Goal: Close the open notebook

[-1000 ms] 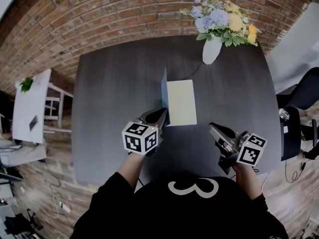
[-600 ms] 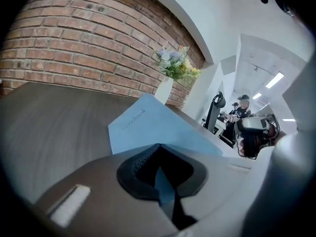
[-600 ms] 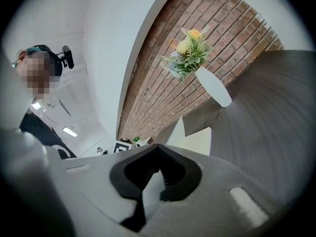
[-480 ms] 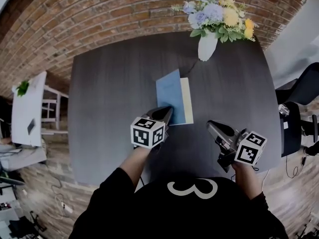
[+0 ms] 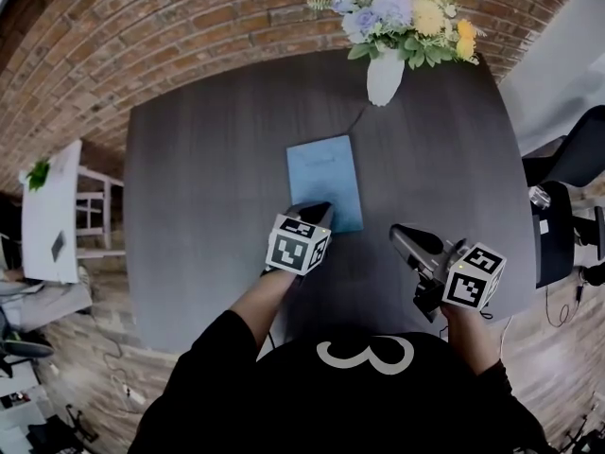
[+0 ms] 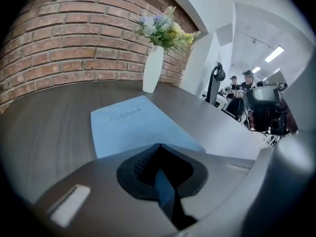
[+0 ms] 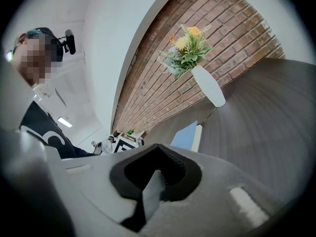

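A white vase (image 5: 383,81) of flowers stands on the dark table (image 5: 208,206) near a brick wall (image 5: 142,36).

A matt, smooth blue notebook (image 5: 324,183) lies on a dark wood-grain table (image 5: 208,187); the wall (image 5: 142,36) is rough brick.

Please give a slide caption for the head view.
Blue notebook lies closed on the dark table, left gripper at its near edge, right gripper apart.

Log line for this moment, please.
notebook: closed, flat on table | left gripper: shut, at its near edge | right gripper: shut, clear
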`<control>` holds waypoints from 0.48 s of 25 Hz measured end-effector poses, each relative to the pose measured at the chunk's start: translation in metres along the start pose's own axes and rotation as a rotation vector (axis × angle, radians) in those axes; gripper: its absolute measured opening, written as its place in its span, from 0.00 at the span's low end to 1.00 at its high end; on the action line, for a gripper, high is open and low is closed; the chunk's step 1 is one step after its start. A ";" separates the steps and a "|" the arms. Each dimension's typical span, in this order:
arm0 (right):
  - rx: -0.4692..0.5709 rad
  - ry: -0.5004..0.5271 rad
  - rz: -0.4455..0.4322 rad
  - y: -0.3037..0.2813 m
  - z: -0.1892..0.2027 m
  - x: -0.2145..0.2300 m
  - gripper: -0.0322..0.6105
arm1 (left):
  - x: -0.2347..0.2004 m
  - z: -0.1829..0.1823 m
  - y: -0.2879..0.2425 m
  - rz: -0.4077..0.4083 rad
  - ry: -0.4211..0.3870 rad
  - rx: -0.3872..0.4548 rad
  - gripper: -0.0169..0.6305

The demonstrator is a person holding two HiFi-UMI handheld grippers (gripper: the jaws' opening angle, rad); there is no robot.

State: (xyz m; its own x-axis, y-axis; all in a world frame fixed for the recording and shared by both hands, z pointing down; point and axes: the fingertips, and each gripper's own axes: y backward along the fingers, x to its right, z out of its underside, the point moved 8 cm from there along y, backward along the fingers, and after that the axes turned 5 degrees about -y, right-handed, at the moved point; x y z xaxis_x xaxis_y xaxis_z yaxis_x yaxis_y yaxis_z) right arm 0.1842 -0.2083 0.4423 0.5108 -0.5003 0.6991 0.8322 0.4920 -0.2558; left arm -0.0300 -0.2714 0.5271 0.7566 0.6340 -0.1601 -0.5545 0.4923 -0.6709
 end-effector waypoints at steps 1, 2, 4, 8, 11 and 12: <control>0.000 -0.003 0.001 0.000 0.000 0.001 0.05 | 0.001 0.000 -0.002 -0.005 -0.008 -0.016 0.05; -0.001 -0.006 0.002 0.000 0.001 0.002 0.05 | 0.001 0.000 -0.004 -0.010 -0.018 -0.031 0.05; 0.000 -0.010 0.002 0.001 0.001 0.004 0.05 | 0.003 0.000 -0.007 -0.020 -0.040 -0.060 0.06; 0.008 -0.020 -0.004 0.001 0.001 0.005 0.05 | 0.005 -0.001 -0.010 -0.042 -0.062 -0.098 0.06; 0.014 -0.036 -0.007 0.002 0.004 0.005 0.05 | 0.006 0.000 -0.012 -0.064 -0.086 -0.102 0.06; 0.017 -0.045 -0.011 0.002 0.005 0.005 0.05 | 0.006 -0.001 -0.012 -0.070 -0.095 -0.097 0.06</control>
State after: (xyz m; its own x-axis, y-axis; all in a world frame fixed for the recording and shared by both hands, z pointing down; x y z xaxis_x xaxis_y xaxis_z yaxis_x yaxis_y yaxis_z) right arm 0.1878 -0.2065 0.4488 0.4908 -0.4738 0.7312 0.8338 0.4990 -0.2363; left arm -0.0187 -0.2741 0.5339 0.7534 0.6560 -0.0447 -0.4624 0.4804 -0.7453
